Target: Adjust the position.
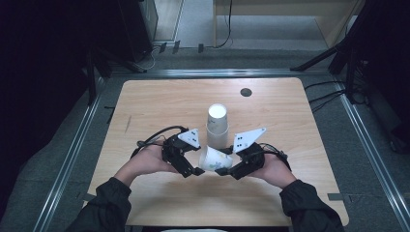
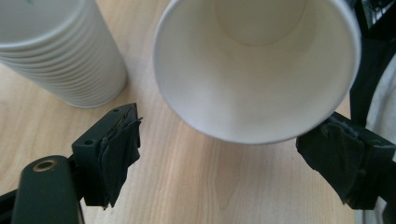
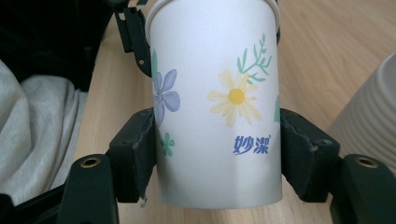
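A white paper cup printed with flowers lies tilted near the table's front, held between my two grippers. My right gripper is shut on it: in the right gripper view both pads press the cup's sides, and the right gripper holds it near its base. My left gripper faces the cup's open mouth. The left gripper stands open, its pads wide apart below the rim. A stack of white paper cups stands upright just behind, and it appears again as the stack in the left gripper view.
The wooden table has a small dark round hole near its far edge. Metal rails run along the floor on both sides. The person's dark sleeves come in from the bottom edge. The cup stack stands close to the right gripper.
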The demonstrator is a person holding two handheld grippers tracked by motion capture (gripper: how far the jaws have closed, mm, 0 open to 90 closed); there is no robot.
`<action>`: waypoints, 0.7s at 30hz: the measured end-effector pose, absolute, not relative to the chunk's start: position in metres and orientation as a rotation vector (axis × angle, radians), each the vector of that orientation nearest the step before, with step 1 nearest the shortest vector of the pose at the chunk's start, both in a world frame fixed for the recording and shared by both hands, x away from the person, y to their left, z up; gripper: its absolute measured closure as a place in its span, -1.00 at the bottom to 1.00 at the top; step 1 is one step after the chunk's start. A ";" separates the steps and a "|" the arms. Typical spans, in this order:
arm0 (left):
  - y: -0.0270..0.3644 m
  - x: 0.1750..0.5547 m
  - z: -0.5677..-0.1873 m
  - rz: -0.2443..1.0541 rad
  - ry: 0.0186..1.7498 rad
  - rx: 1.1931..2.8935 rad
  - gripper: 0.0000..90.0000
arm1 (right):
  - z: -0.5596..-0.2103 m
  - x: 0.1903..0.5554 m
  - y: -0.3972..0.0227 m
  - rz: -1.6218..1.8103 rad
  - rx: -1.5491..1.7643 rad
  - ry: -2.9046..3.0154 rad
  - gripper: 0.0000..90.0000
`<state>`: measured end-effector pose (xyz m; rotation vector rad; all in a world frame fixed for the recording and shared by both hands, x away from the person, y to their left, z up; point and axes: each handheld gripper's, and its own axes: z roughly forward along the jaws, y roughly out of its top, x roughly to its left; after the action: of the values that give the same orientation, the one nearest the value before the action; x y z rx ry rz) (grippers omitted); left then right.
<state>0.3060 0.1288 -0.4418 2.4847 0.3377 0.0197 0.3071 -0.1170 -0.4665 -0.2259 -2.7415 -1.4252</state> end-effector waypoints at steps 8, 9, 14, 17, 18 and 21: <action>0.139 0.307 -0.440 -0.055 0.405 2.339 -0.69 | -0.463 0.309 -0.122 -1.505 -0.248 -2.675 -0.25; 0.140 0.306 -0.440 -0.051 0.403 2.327 -0.69 | -0.462 0.309 -0.122 -1.511 -0.245 -2.667 -0.25; 0.144 0.304 -0.442 -0.071 0.433 2.256 -0.67 | -0.461 0.312 -0.121 -1.550 -0.233 -2.617 -0.25; 0.147 0.303 -0.441 -0.081 0.447 2.212 -0.67 | -0.460 0.313 -0.120 -1.561 -0.233 -2.591 -0.25; 0.148 0.302 -0.441 -0.091 0.454 2.187 -0.67 | -0.460 0.314 -0.120 -1.566 -0.232 -2.585 -0.25; 0.148 0.301 -0.440 -0.081 0.452 2.163 -0.65 | -0.460 0.315 -0.118 -1.573 -0.231 -2.564 -0.25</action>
<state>0.3010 0.1481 -0.4402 2.1634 0.4518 -0.0805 0.3155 -0.1184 -0.4599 -0.2306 -2.5639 -1.5725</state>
